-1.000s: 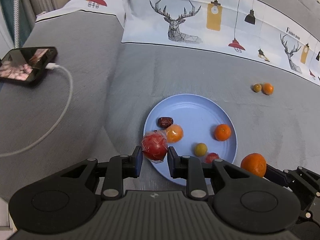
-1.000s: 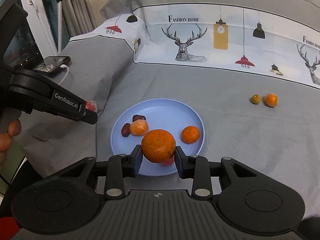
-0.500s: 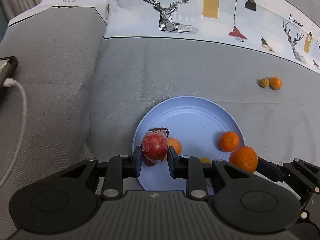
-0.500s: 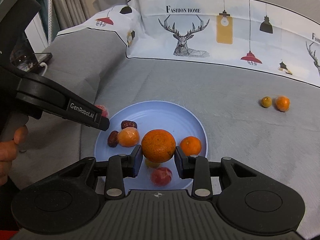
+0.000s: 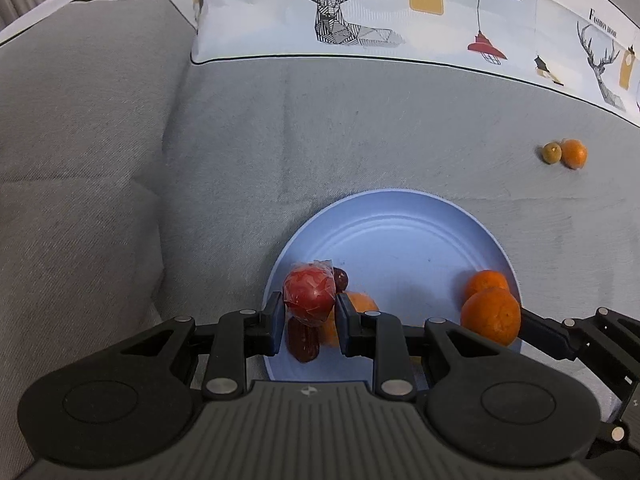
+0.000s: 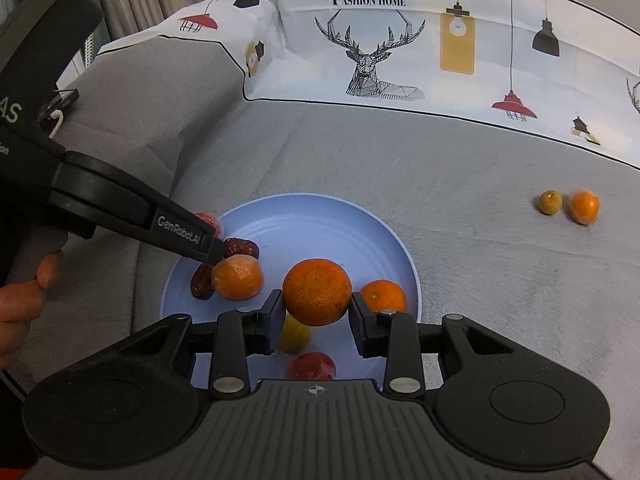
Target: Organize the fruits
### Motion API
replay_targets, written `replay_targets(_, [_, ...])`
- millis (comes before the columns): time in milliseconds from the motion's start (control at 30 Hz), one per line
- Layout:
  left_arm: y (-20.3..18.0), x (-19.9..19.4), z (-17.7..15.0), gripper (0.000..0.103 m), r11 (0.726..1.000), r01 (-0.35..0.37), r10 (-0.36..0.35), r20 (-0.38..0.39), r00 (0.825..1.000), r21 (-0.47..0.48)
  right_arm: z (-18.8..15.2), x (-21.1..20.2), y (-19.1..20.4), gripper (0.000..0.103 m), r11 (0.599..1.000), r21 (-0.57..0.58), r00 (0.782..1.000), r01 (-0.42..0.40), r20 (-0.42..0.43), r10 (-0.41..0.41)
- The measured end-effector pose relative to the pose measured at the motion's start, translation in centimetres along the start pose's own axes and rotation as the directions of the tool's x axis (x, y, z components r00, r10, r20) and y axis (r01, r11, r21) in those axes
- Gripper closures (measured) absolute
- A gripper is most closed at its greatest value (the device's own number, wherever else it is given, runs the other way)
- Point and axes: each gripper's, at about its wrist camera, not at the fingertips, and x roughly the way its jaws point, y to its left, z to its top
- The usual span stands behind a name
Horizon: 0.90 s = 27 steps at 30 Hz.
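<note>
My left gripper (image 5: pixel 308 320) is shut on a red plastic-wrapped fruit (image 5: pixel 309 294) and holds it above the left edge of the blue plate (image 5: pixel 392 236). My right gripper (image 6: pixel 316 316) is shut on a large orange (image 6: pixel 317 297), held over the plate (image 6: pixel 304 220). That orange also shows in the left wrist view (image 5: pixel 490 315). On the plate lie two dark red dates (image 6: pixel 240 247), a wrapped orange fruit (image 6: pixel 238 277), a small mandarin (image 6: pixel 383 296), a yellow fruit (image 6: pixel 295 334) and a wrapped red fruit (image 6: pixel 311 366).
A small green-yellow fruit (image 6: pixel 550 202) and a small orange fruit (image 6: pixel 584 206) lie together on the grey bedcover, right of the plate. A deer-print pillow (image 6: pixel 400 40) lies behind. A phone on a white cable (image 6: pixel 58 106) sits at the far left.
Both grippers have moved forward over the plate with their fruits still held. The left gripper has shifted right, so the phone has left its view.
</note>
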Motion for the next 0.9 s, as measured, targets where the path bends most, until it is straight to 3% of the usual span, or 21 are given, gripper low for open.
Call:
replay_targets(67, [-0.1, 0.1, 0.1, 0.053, 1.000, -0.011, 0.011, 0.015, 1.000, 0.011, 0.2, 0.3, 0.1, 0.065, 1.000, -0.015, 1.000, -0.004, -0.002, 0.004])
replay_targets(100, [-0.1, 0.0, 0.1, 0.022, 1.000, -0.014, 0.013, 0.027, 1.000, 0.014, 0.2, 0.5, 0.2, 0.065, 1.000, -0.019, 1.000, -0.007, -0.008, 0.007])
replay_targets(133, [-0.1, -0.2, 0.1, 0.001, 1.000, -0.022, 0.021, 0.046, 0.999, 0.012, 0.3, 0.7, 0.2, 0.064, 1.000, -0.022, 1.000, -0.011, -0.012, 0.011])
replay_targets(200, [0.1, -1.0, -0.2, 0.001, 1.000, -0.029, 0.028, 0.097, 0.995, 0.008, 0.5, 0.9, 0.2, 0.047, 0.999, -0.029, 1.000, -0.015, -0.015, 0.015])
replay_targets(233, [0.1, -1.3, -0.3, 0.001, 1.000, -0.020, 0.018, 0.099, 0.995, 0.018, 0.6, 0.7, 0.2, 0.030, 1.000, -0.031, 1.000, -0.007, -0.016, 0.007])
replay_targets(267, [0.1, -1.5, -0.4, 0.001, 1.000, -0.013, 0.011, 0.087, 0.996, 0.026, 0.7, 0.4, 0.2, 0.020, 1.000, -0.030, 1.000, -0.001, -0.011, 0.001])
replay_targets(467, [0.7, -4.1, -3.2, 0.001, 0.999, -0.028, 0.027, 0.042, 0.999, 0.020, -0.6, -3.3, 0.3, 0.008, 1.000, 0.004, 1.000, -0.009, -0.013, 0.009])
replay_targets(633, [1.0, -7.9, -6.9, 0.000, 0.997, -0.082, 0.082, 0.047, 0.996, -0.006, -2.6, -7.3, 0.9, 0.006, 0.998, 0.060, 1.000, -0.011, -0.025, 0.013])
replay_targets(900, [1.1, -13.8, -10.5, 0.000, 0.994, -0.099, 0.105, 0.120, 0.987, -0.052, -4.3, -13.2, 2.5, 0.003, 0.996, 0.078, 0.997, 0.034, 0.068, -0.039])
